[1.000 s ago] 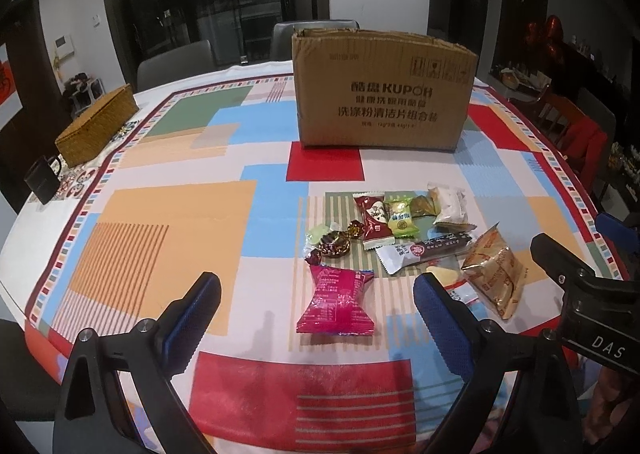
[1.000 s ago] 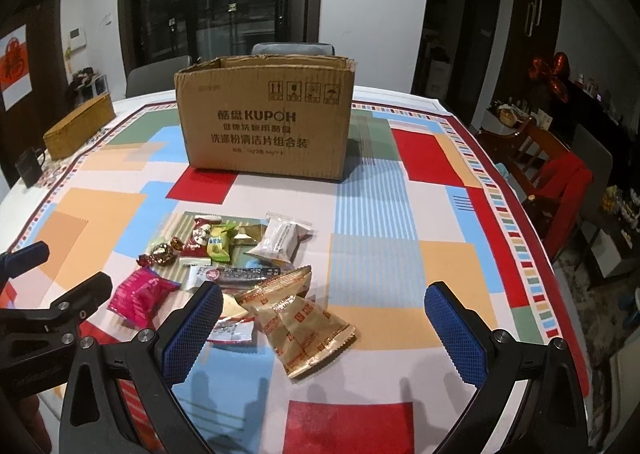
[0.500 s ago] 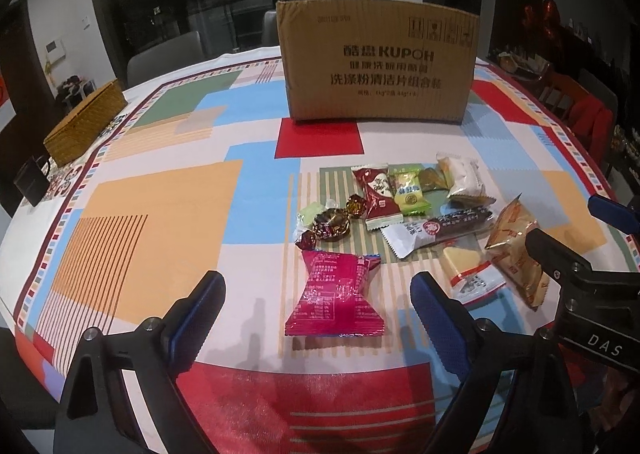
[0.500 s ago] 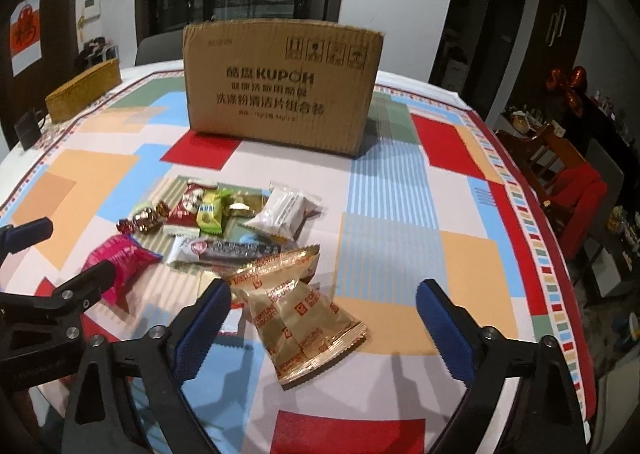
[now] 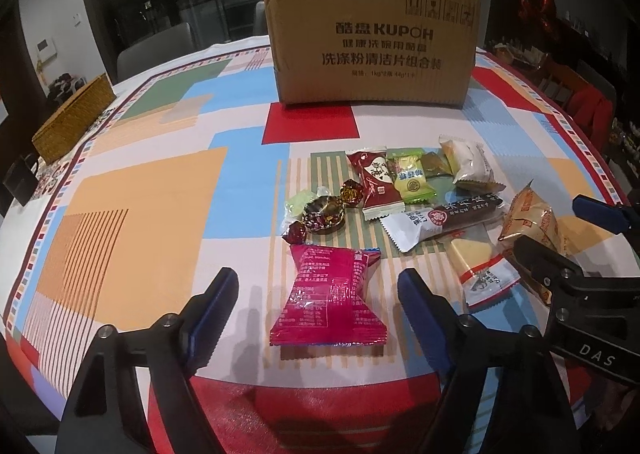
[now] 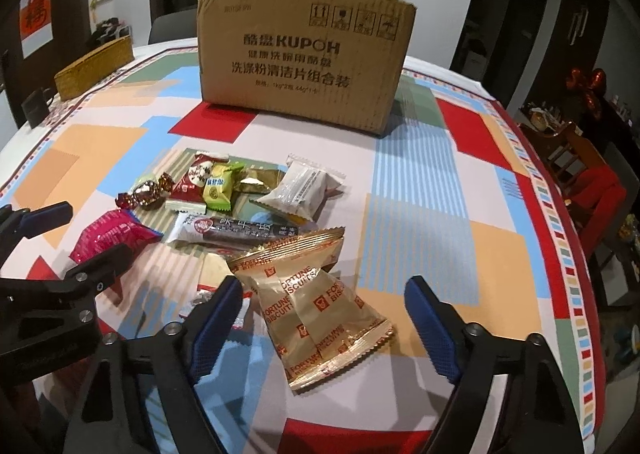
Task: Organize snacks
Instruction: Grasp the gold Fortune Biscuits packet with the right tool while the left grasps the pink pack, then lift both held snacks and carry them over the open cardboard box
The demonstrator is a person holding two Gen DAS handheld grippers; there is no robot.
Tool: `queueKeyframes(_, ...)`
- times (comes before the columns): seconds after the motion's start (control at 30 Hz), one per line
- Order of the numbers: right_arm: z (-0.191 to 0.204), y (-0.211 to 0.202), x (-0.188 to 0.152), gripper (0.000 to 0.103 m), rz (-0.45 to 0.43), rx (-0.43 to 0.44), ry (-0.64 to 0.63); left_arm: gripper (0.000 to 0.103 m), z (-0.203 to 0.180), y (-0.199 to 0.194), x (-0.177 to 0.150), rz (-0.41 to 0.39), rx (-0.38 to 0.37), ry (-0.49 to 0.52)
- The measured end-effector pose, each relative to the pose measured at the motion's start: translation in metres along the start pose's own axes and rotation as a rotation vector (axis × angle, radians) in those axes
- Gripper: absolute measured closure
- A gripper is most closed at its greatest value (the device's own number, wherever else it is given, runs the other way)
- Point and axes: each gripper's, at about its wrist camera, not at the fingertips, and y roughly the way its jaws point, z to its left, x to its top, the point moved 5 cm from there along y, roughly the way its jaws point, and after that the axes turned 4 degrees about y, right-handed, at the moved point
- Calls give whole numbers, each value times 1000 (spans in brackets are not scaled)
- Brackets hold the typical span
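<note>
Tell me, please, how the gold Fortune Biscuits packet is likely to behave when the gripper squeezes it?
The gold packet looks puffed with air, so it will probably give and crinkle. Its glossy foil may slip between the closing blue pads. The biscuits inside could crack if pinched hard.

A flat pink packet (image 5: pixel 329 297) with pinched ends lies nearest on the patterned surface (image 5: pixel 152 193), apart from the rest, and a gold packet printed "Fortune Biscuits" (image 6: pixel 316 306) lies crumpled at the other end of the group, partly over a white-and-red wrapper (image 5: pixel 482 274). Between and behind them lie a long dark bar with a white end (image 5: pixel 440 219), foil-twisted candies (image 5: pixel 324 211), a maroon-and-white pouch (image 5: pixel 374 183), a yellow-green pouch (image 5: pixel 412 177), a small olive packet (image 5: pixel 436 165) and a clear-wrapped pale cake (image 5: pixel 470 163), crowded and overlapping. Well behind them a brown cardboard box (image 5: pixel 372 45) with dark printed lettering stands upright.
</note>
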Motion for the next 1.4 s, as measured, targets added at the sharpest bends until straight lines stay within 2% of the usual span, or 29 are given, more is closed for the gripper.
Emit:
queueKeyframes(0.07, 1, 4, -1, 28, 13, 9, -2, 28, 1, 3, 0, 5, 5, -1)
queueKeyframes(0.23, 5, 14, -4, 35, 42, 27, -9, 32, 2, 9, 0, 14, 13, 0)
queueKeyframes(0.43, 6, 19, -3, 49, 63, 49, 4, 54, 1, 15, -3, 44, -2, 3)
queueKeyframes(0.67, 5, 18, -2, 58, 66, 64, 21, 56, 2, 13, -4, 38, -8, 0)
queueKeyframes(1.4, -4, -10, 9, 59, 7, 93, 69, 57, 4, -22, 2, -24, 22, -10)
